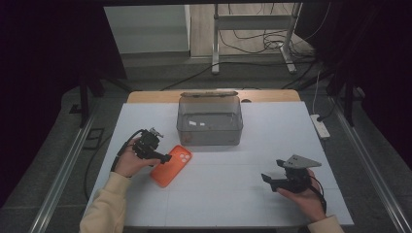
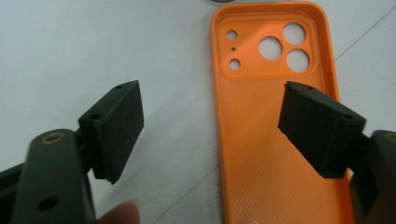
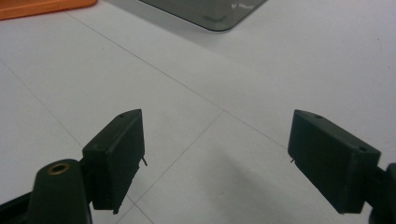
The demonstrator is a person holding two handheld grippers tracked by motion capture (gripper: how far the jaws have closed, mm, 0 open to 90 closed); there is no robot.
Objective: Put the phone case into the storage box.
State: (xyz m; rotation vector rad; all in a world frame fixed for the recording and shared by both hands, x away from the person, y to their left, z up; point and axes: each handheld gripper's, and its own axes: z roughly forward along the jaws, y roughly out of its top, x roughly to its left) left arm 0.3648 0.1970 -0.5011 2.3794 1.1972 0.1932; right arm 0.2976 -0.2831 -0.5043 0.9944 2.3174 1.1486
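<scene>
Orange phone case (image 1: 171,166) lies flat on the white table (image 1: 233,204), left of centre in the high view, inner side up with the camera cutouts at its far end. Left gripper (image 1: 163,157) sits at the case's left long edge, jaws released and wide. In the left gripper view (image 2: 212,135) one pad (image 2: 119,126) hangs over bare table, the other pad (image 2: 322,128) over the case's right side; the left rim of the case runs between them. Pads press nothing.

Right gripper (image 1: 268,179) is in the lower right of the high view, well apart from the case, jaws spread with only white table between them in the right gripper view (image 3: 215,158).

Clear grey bin (image 1: 210,120) stands top centre, just beyond the case's far end, not touching. Open tabletop across the middle and bottom between the two hands. Case well clear of every table edge. Power strip (image 1: 320,126) lies off the right edge.
</scene>
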